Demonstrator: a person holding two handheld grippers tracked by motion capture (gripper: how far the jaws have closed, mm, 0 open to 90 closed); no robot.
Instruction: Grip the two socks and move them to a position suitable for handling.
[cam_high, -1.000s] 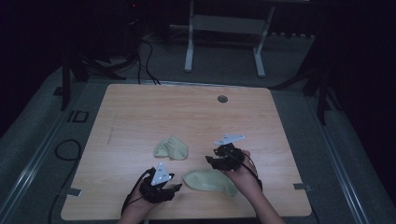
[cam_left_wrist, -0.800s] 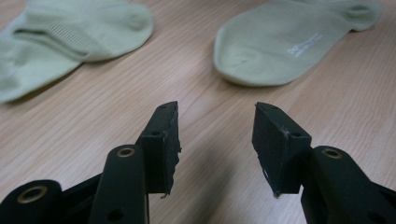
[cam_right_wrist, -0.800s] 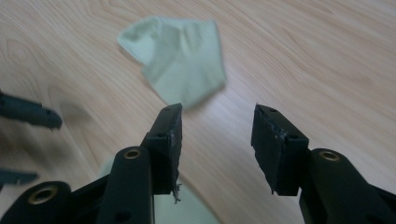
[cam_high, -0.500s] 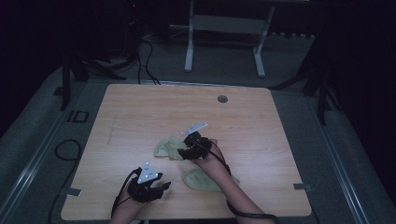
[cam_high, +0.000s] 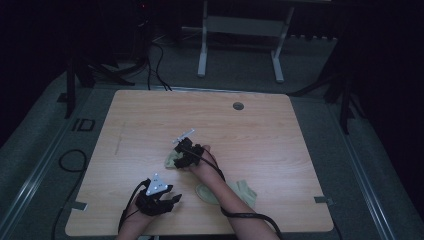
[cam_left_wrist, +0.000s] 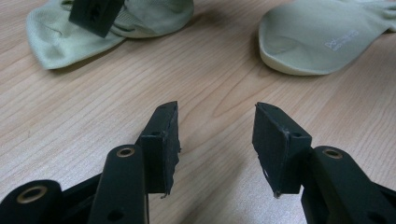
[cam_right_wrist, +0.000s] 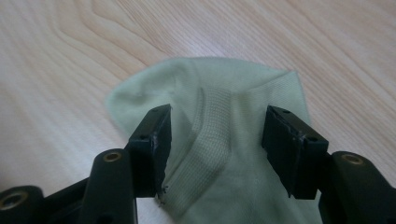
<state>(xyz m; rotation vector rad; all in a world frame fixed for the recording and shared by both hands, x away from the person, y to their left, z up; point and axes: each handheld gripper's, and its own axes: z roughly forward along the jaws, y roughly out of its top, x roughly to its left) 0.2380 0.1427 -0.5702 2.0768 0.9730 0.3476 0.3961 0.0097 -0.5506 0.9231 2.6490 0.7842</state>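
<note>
Framing ribbed, crumpled pale-green sock (cam_right_wrist: 224, 140)

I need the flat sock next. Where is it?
The flat sock lies near the table's front edge, under the right forearm, right of the left gripper.

Place: a dim lab or recording room set up for handling trials.
Landmark: a light wooden rectangular table (cam_high: 280, 150) with a round grey cable hole (cam_high: 238, 106) near its far edge.
Floor: grey carpet (cam_high: 380, 165) all around the table.
Behind the table: a white metal stand (cam_high: 240, 30) and loose black cables (cam_high: 155, 60).
Left of the table: a metal floor rail (cam_high: 37, 172).
</note>
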